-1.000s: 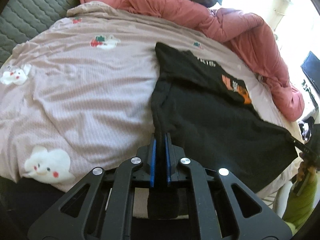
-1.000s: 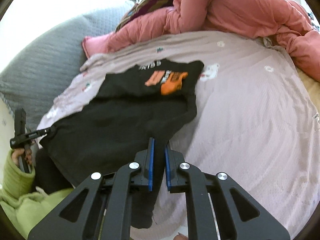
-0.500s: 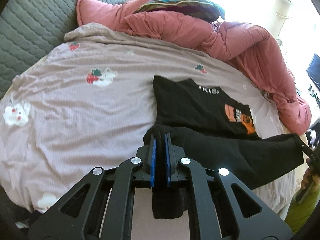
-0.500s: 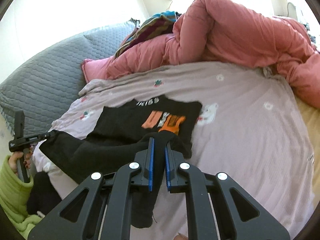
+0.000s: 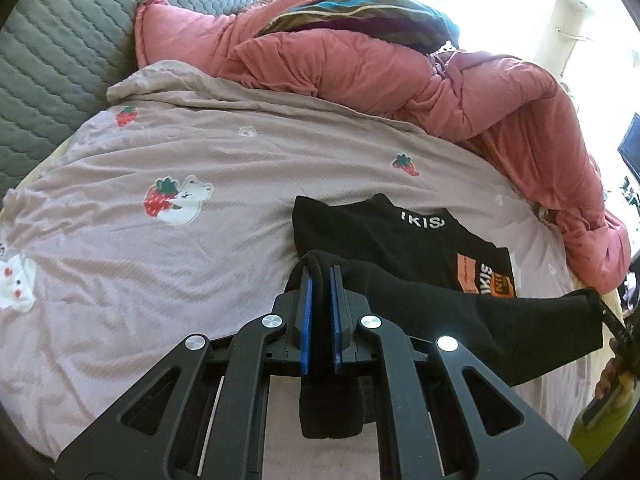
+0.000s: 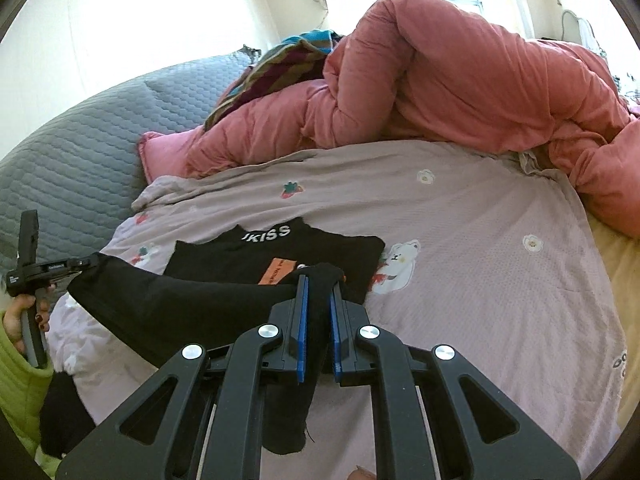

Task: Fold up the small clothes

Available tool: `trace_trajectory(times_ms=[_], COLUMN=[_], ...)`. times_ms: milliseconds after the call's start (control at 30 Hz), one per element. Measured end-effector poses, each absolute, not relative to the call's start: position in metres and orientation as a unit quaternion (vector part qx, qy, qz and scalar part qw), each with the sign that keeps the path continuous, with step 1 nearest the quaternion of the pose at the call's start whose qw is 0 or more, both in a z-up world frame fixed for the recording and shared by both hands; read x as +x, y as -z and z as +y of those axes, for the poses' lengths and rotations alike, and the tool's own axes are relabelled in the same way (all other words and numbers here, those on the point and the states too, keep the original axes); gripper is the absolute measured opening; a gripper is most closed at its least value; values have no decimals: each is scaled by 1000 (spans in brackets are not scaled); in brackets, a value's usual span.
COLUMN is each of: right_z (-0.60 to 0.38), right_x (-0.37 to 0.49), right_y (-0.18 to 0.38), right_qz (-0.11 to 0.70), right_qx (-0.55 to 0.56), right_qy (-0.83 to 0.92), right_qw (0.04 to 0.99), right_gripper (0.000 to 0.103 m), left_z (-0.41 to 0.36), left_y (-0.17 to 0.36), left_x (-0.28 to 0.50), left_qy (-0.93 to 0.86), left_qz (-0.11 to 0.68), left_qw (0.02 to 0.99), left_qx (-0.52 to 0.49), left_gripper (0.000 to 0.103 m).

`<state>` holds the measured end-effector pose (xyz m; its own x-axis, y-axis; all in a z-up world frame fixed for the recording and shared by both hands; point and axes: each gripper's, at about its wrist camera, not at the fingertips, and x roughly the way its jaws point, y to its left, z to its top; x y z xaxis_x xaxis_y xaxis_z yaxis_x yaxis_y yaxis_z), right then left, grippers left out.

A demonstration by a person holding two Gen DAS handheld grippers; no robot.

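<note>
A black T-shirt (image 5: 380,236) with white lettering and an orange patch lies on the mauve bedspread (image 5: 200,184). Its near edge is raised off the bed and stretched between both grippers over the rest of the shirt. My left gripper (image 5: 319,272) is shut on one corner of that edge, with cloth bunched between the blue pads. My right gripper (image 6: 319,280) is shut on the other corner. In the right wrist view the shirt (image 6: 248,268) shows its print, and the left gripper (image 6: 86,263) appears at the far left. In the left wrist view the right gripper (image 5: 600,305) is at the right edge.
A bulky pink duvet (image 5: 420,76) and a striped blanket (image 5: 360,12) are heaped along the far side of the bed. A grey quilted headboard (image 6: 100,140) stands at the left. A hand in a green sleeve (image 6: 20,360) holds the left gripper's handle.
Both grippers have carried the shirt's near edge up and toward the far side of the bed. The raised half now hangs over the printed half, and more bedspread shows below.
</note>
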<state>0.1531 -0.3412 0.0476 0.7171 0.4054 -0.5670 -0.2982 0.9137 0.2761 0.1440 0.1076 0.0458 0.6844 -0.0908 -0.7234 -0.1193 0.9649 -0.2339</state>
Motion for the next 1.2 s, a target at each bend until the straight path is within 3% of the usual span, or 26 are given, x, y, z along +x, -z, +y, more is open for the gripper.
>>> trace_trajectory(times_ms=[767,833,867,900,967,1000,1200], right_z=[-315,-315,-315,-317,-320,-322,-311], right_x=[246,250,252,252,247,243,207], right_y=[21,25,27,26,23,19,-2], right_qz=[394,400,401,401,397,390,357], right_qx=[60,59,55,53,54,51,17], right_qy=[-111,-102,-90,-85,-79,-69,-89], right_qw=[911,909,910,911,913,917,930], right_gripper=[9,15,30,38,43,54,56], left_z=[135,135,135,135,135,135,130], left_y=[27,30,30,29,23,19,-2], left_x=[219,220,219,218,211,206,174], left_qy=[-28,-29,-29,-26,-22,-22,-37], left_qz=[427,424,423,419,404,393,348], left_qw=[888,890,890,892,899,904,927], left_qx=[-167,-166,-166,-167,-168,-163,-134], left_gripper=[3,6,8,17,29,33,33])
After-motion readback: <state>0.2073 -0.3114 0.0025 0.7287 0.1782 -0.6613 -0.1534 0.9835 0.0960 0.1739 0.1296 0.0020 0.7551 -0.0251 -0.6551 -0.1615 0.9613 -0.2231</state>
